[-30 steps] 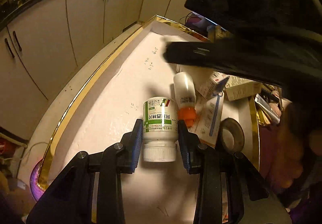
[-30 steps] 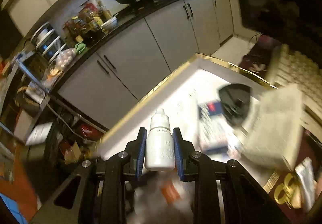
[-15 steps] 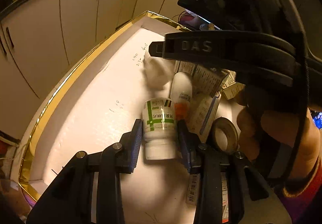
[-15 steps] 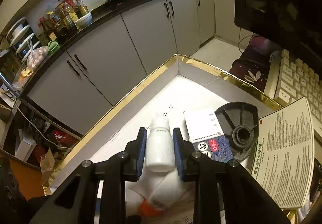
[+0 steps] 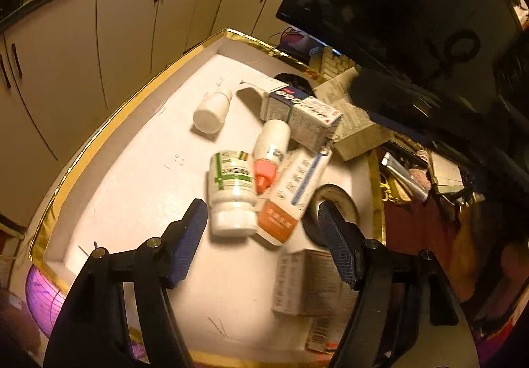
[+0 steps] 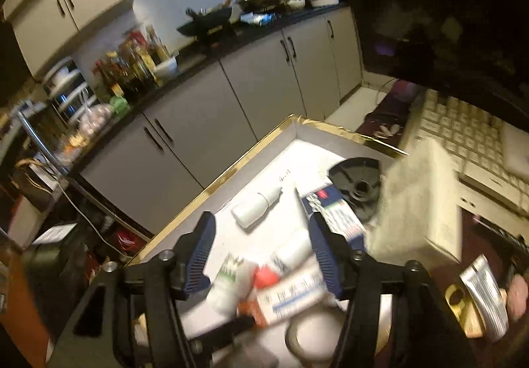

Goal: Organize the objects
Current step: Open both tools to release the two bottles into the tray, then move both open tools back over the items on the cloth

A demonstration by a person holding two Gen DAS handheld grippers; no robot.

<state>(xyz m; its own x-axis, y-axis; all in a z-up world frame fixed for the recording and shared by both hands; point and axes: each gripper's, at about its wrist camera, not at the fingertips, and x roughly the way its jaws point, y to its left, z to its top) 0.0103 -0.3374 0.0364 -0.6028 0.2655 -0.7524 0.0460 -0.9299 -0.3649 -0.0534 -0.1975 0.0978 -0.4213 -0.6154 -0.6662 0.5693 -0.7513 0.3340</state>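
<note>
1. The left tongs [image 5: 263, 236] stand wide apart, gripping nothing, above the shallow white tray with a gold foil rim [image 5: 109, 123].
2. Furthest left in the tray, a small plain white dropper bottle [image 5: 211, 110] lies on its side, apart from the rest; no writing readable on it.
3. Next, a white pill bottle with a green-striped label [image 5: 231, 193] lies flat, cap towards the tongs; its print is too blurred to read.
4. Touching it, a white squeeze bottle with an orange nozzle [image 5: 269, 153] lies across a white-and-orange carton [image 5: 292, 196].
5. Behind those, a white medicine box with a blue-and-red end [image 5: 301, 117]; text illegible.
6. Far right, a roll of tape [image 5: 334, 202] sits beside the carton.
7. The right tongs [image 6: 261, 255] are also spread open and empty, over the same heap.
</note>
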